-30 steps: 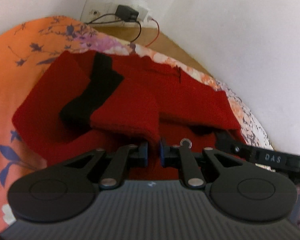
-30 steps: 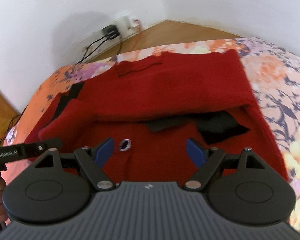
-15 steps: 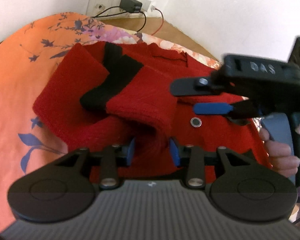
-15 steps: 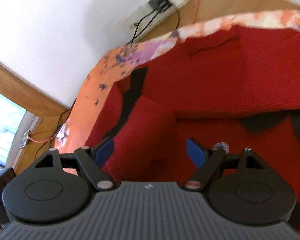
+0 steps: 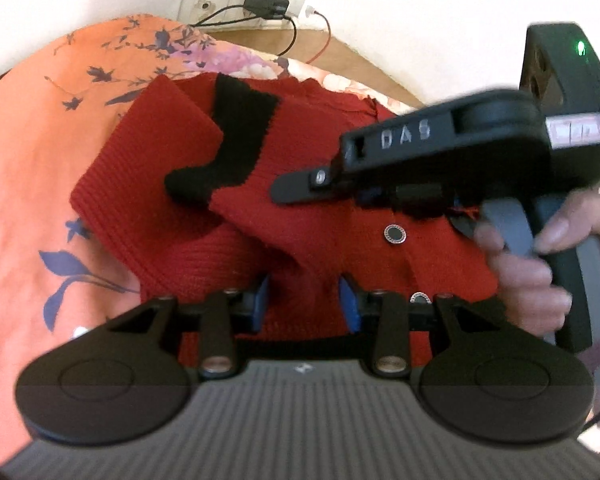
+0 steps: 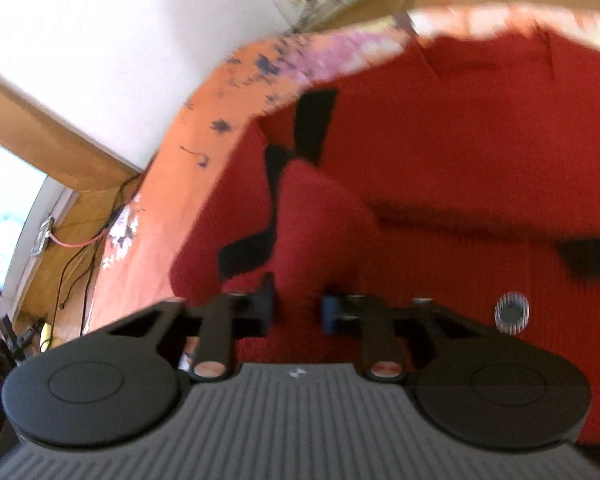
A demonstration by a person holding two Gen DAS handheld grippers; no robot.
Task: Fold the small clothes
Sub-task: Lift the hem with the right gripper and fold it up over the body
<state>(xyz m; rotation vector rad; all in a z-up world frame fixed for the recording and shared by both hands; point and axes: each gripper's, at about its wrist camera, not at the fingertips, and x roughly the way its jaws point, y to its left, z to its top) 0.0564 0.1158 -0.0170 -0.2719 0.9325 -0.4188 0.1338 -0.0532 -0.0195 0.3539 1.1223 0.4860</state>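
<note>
Lying at the centre of both frames, the red knitted cardigan (image 5: 308, 184) is spread on the orange floral bedspread (image 5: 32, 152), with one black-trimmed sleeve (image 5: 224, 148) folded inward across the body. The left gripper (image 5: 303, 304) is positioned at lower centre with its blue pads parted on either side of a raised ridge of red knit; no clamping is evident, so it is read as released. The right gripper (image 6: 296, 306) is seen at lower centre of its own blurred view, its jaws narrowed over the sleeve fold; whether fabric is pinched cannot be told. In the left wrist view the right tool is held by a hand (image 5: 540, 256) at the right edge, above a round button (image 5: 395, 234), presumably so that the sleeve can be drawn flat. A wall socket with a charger (image 5: 266, 2) is visible at top centre against a white wall; wooden flooring shows beyond the bed.
</note>
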